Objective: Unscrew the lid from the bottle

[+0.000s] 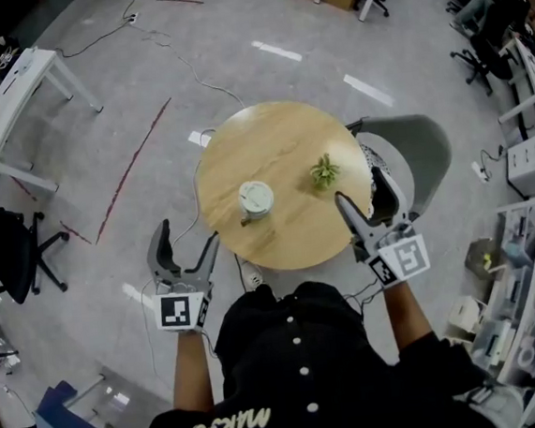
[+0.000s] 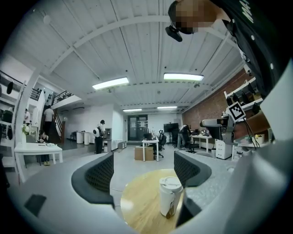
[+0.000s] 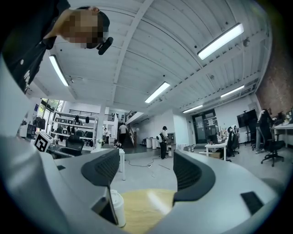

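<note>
In the head view, a round light-wood tabletop [image 1: 289, 239] carries a white cylindrical bottle [image 1: 256, 200] standing upright near its middle, its white lid [image 1: 256, 196] on. A small green plant [image 1: 324, 170] sits to the bottle's right, apart from it. The left tool [image 1: 188, 239] hangs just off the tabletop's near-left edge, its jaws spread and nothing between them. The right tool [image 1: 359, 190] is over the near-right edge, jaws also spread and empty. Both are well apart from the bottle. A grey chair [image 1: 423, 151] stands just beyond the right side of the tabletop.

In the left gripper view, the left tool [image 2: 144, 171] has its two black-padded jaws wide apart. The bottle [image 2: 169, 197] shows beyond them, standing on the tabletop [image 2: 139, 208] low in the gap and towards the right-hand jaw; neither pad touches it.

In the right gripper view, the right tool [image 3: 142, 171] likewise stands with its jaws wide apart and holds nothing. The bottle [image 3: 117, 208] appears low at the left, partly hidden behind the left-hand jaw, on the tabletop [image 3: 149, 205], which fills the bottom of the gap.
</note>
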Available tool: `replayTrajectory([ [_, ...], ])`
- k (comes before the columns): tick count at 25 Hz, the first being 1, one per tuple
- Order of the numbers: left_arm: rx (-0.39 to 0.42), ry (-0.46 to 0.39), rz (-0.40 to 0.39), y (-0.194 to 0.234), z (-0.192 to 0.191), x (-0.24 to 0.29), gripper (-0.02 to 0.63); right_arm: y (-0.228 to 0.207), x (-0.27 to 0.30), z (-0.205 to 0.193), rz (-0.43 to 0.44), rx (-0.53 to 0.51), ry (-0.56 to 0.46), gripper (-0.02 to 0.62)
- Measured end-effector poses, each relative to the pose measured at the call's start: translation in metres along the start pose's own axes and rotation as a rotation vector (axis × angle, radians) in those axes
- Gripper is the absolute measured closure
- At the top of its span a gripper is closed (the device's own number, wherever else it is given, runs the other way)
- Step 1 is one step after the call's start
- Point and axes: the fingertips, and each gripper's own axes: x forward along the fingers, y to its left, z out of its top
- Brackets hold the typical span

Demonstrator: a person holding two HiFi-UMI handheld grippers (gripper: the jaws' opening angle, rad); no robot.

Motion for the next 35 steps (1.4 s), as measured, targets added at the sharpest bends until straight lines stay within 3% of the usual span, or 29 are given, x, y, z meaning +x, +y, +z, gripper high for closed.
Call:
replayTrajectory([
  [7,0.001,0.087,-0.114,0.014,-0.049,0.041,0.212,-0.002,0.042,-0.04,0.052,0.004,0.093,0.228],
  [12,0.011,0.213,-0.188,-0.007,-0.123,0.064,0.212,0.01,0.07,-0.083,0.232,-0.007,0.158,0.216],
  [18,-0.063,0.339,-0.279,-0.046,-0.211,0.086,0.212,0.039,0.099,-0.147,0.424,-0.019,0.291,0.202],
  [21,-0.112,0.346,-0.316,-0.075,-0.242,0.107,0.212,0.05,0.101,-0.171,0.549,-0.011,0.325,0.192],
  [24,-0.093,0.309,-0.337,-0.101,-0.258,0.139,0.212,0.046,0.1,-0.188,0.633,-0.02,0.345,0.184],
  [28,-0.053,0.268,-0.346,-0.106,-0.279,0.163,0.212,0.054,0.112,-0.212,0.69,-0.005,0.363,0.181],
  [32,0.054,0.294,-0.402,-0.099,-0.307,0.166,0.212,0.077,0.125,-0.238,0.72,-0.007,0.381,0.181],
  [35,0.083,0.314,-0.411,-0.098,-0.32,0.169,0.212,0.088,0.13,-0.246,0.745,-0.003,0.384,0.181],
])
